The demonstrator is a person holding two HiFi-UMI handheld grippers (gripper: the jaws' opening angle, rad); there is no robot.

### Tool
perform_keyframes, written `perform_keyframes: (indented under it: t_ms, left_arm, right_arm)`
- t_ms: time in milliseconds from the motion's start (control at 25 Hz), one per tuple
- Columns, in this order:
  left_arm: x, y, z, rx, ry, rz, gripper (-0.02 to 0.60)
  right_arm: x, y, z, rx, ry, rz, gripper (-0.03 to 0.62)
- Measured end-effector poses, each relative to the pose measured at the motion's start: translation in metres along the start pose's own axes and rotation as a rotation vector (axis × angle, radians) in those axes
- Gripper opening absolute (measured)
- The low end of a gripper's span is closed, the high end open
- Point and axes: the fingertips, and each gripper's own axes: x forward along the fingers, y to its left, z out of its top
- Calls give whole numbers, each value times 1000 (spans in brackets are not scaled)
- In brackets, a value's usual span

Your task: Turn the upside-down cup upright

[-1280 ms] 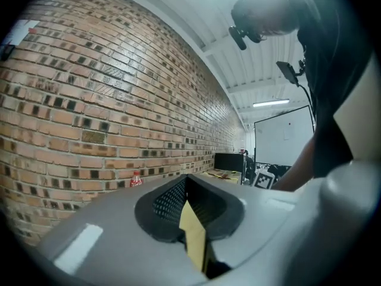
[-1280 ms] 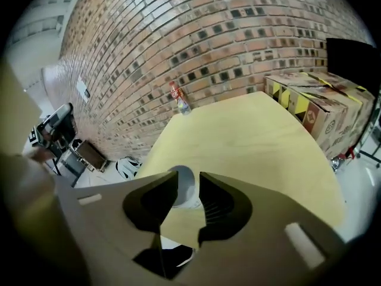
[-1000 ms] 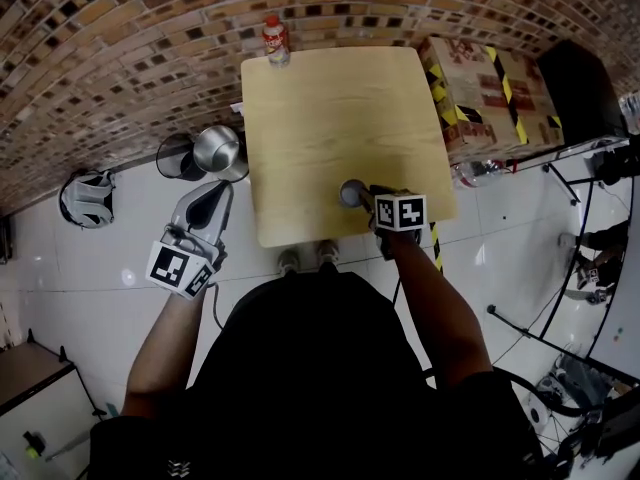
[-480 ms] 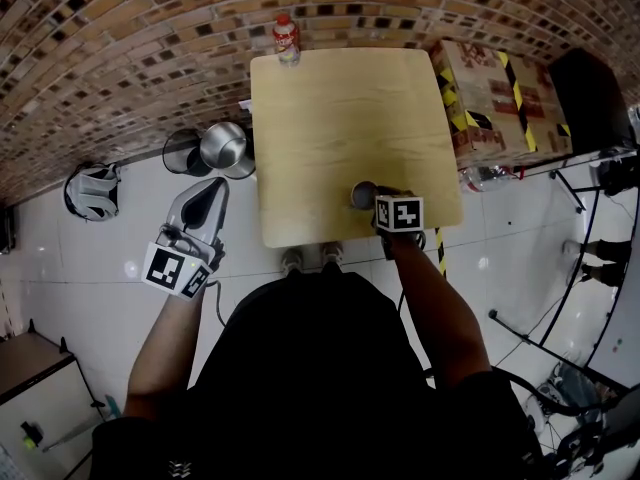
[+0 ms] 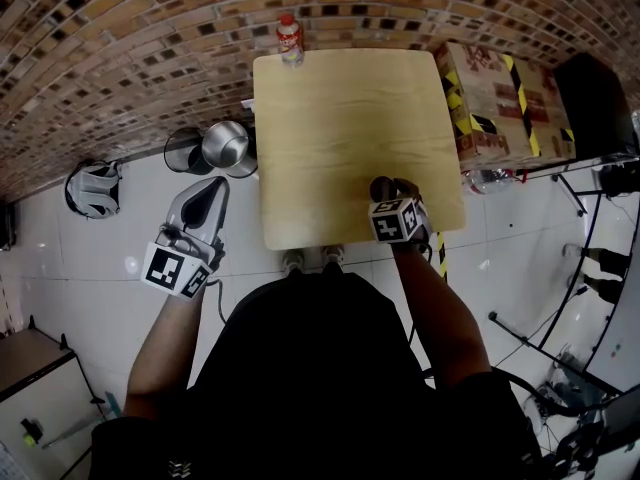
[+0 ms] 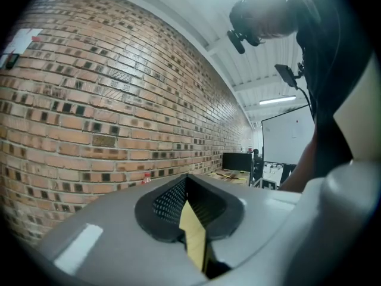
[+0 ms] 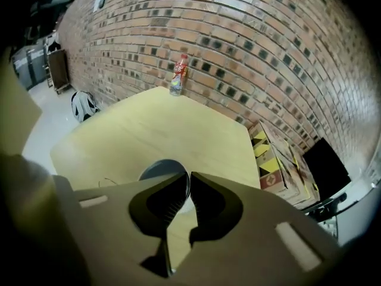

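- The small grey round cup [image 5: 381, 188] is on the pale wooden square tabletop [image 5: 340, 118], near its front right corner and close to the front edge, directly under the right gripper [image 5: 388, 196].
- That gripper's fingers have just been closing and now stand almost together. In the right gripper view [image 7: 189, 180] they appear to pinch the cup's thin wall at the rim, with the rest of the cup [image 7: 159, 168] showing left of the tips.
- We judge this a slim hold: so little of the pads bears on the edge that the cup could swivel or slide free as the wrist rolls.
- If it slips here, it may roll over the front edge and drop to the white tiled floor [image 5: 100, 268].
- We cannot tell how far the cup is tilted. If it is let go on a slant, it could topple back.
- The left gripper [image 5: 215, 193] has its fingers together on nothing and hangs over the floor, well apart from the cup, so it could not catch a fall.
- The plastic bottle with a red label [image 5: 290, 40] stands at the far edge, well apart, so we expect no collision.
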Motion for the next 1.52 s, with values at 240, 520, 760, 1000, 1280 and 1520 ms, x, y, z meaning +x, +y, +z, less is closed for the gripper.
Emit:
perform_keyframes:
  t_ms: [240, 520, 760, 1000, 1280, 1520]
  left_arm:
    - [0, 7, 2, -1, 0, 9, 0]
    - [-6, 15, 2, -5, 5, 15, 0]
    - [-12, 20, 0, -7, 16, 27, 0]
    - [-7, 17, 0, -2, 16, 16, 0]
    - [4, 12, 4, -5, 0, -3, 0]
    - [15, 2, 6, -5, -9, -23, 0]
  right_arm:
    - [0, 33, 16, 66, -22, 103, 51]
    - [6, 64, 19, 80, -41, 180, 64]
    - [14, 67, 16, 178, -73, 248, 80]
    - [10, 60, 23, 183, -155, 281, 124]
    - [-6, 32, 9, 185, -189, 327, 235]
    - [0, 18, -37, 305, -60, 457, 307]
